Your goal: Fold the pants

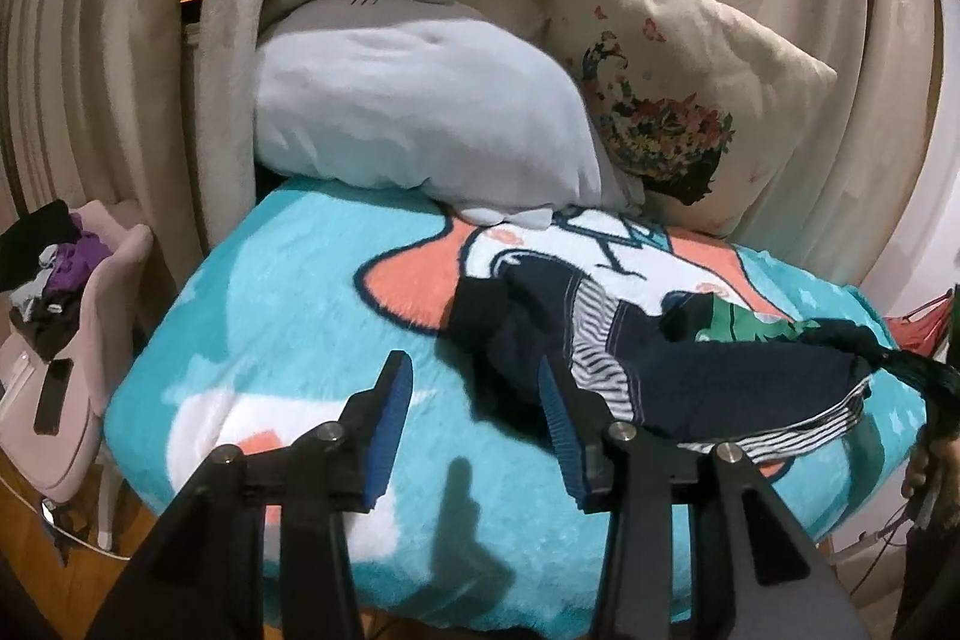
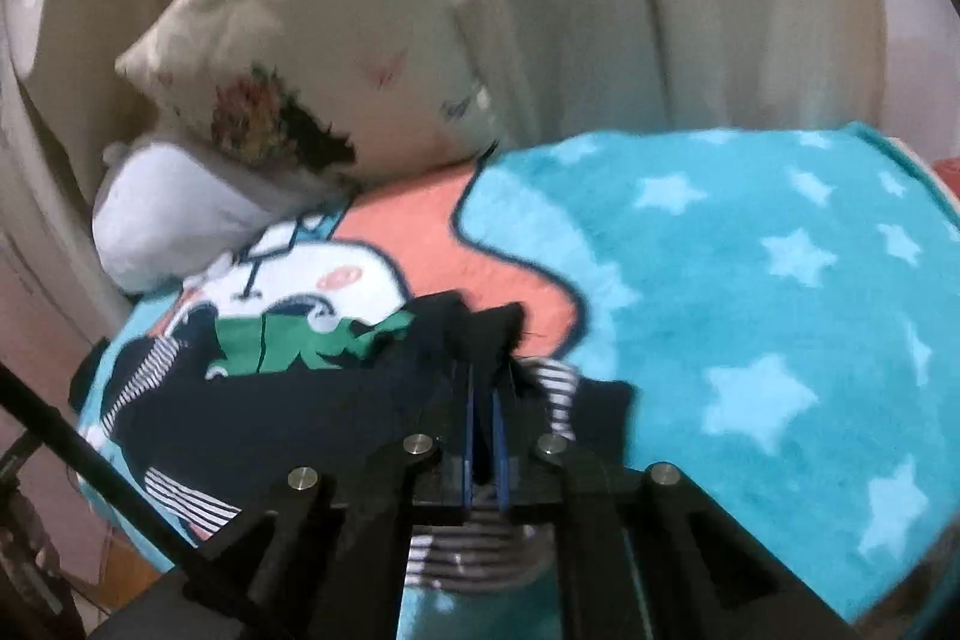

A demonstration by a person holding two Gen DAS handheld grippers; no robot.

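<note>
While the pants [image 1: 708, 376] are lying crumpled at the lower right of the left wrist view on the blanket [image 1: 288, 292], the right gripper [image 2: 486, 394] is pinching a bunched edge, likely to lift and straighten it. The left gripper [image 1: 474, 424] is hovering spread at lower centre, probably readying for a second hold.

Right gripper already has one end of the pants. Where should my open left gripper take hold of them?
Grip the free dark end of the pants, the edge lying nearest the left gripper. Come in low from the gripper's side across the blanket: that end lies flat and unpinned, opposite the bunch held by the right gripper.
</note>
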